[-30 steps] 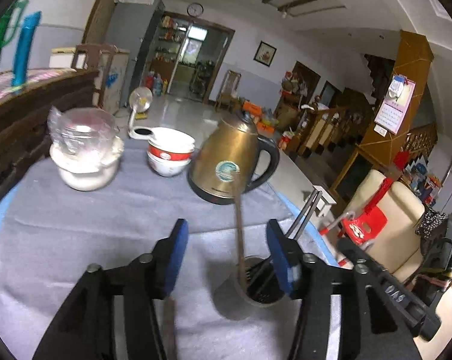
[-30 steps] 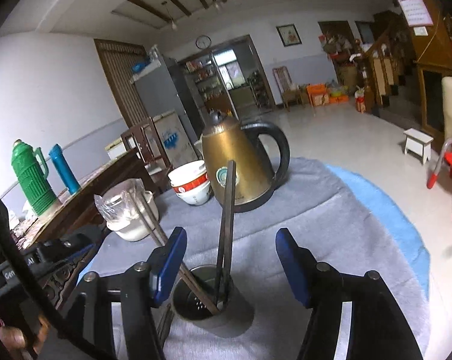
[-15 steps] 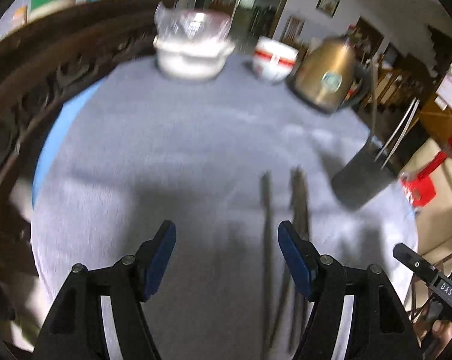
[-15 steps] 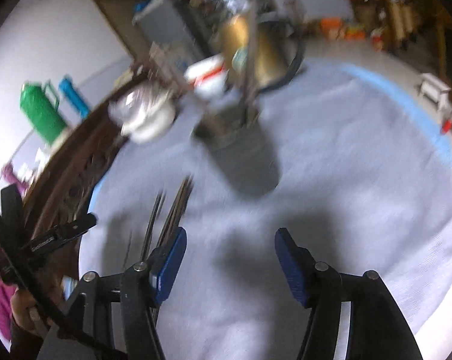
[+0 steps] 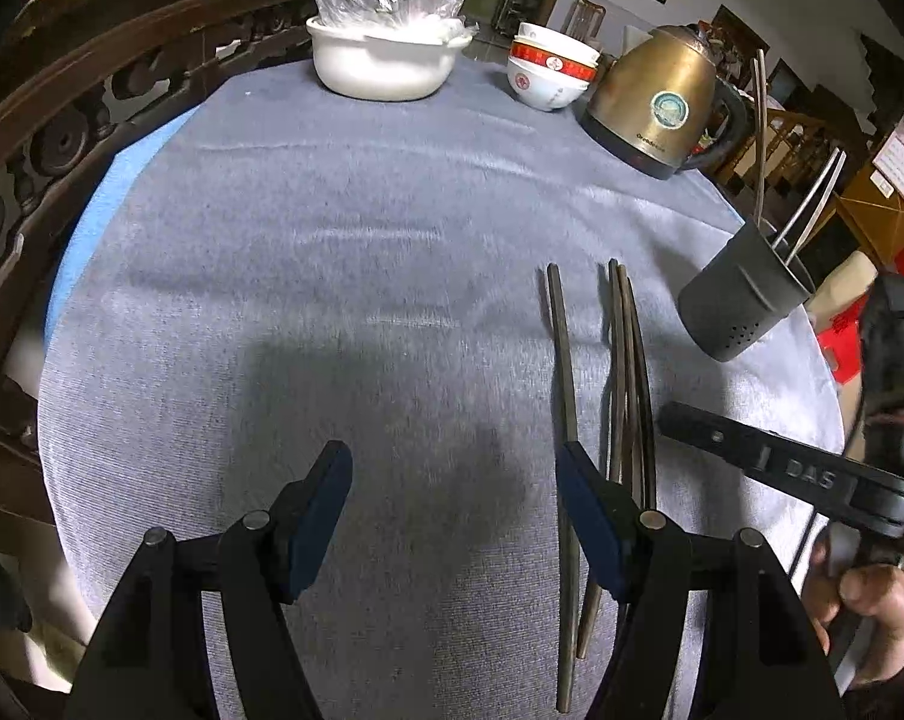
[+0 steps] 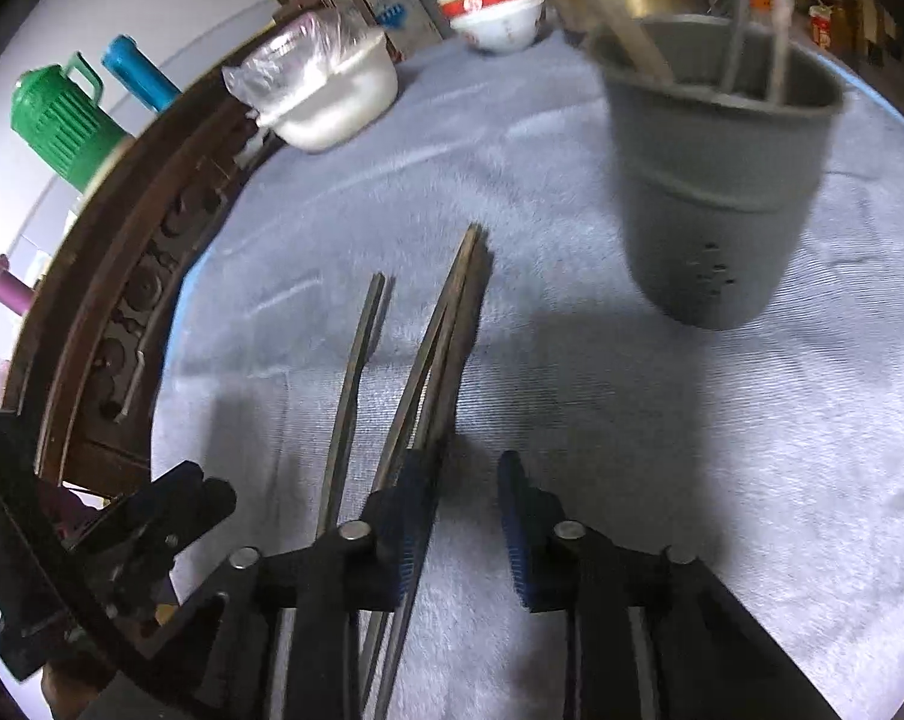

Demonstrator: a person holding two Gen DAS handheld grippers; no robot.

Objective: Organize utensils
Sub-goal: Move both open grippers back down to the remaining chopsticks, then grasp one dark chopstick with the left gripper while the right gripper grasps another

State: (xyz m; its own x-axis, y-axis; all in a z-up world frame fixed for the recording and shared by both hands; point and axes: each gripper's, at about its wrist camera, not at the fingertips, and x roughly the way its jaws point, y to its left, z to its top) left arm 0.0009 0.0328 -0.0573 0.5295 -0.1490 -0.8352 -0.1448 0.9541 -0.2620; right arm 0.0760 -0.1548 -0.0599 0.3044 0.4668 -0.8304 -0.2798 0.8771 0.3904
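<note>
Fingers of the right gripper (image 6: 459, 531) stand partly apart, gripping nothing, low in the frame just right of the dark chopsticks (image 6: 434, 360) lying on the grey cloth (image 6: 632, 438). The left gripper (image 5: 452, 513) is spread wide and empty; a lone chopstick (image 5: 563, 372) runs under its right finger. Closing here would likely miss the bundle or catch one stick and scatter the rest. The grey utensil holder (image 6: 716, 180), upper right and blurred, already holds sticks; a careless swing could tip it.

fisheye bends the edges; right view motion-blurred, glare on the plastic-wrapped pot (image 5: 386, 30), soft shadows on cloth (image 5: 332, 240).
</note>
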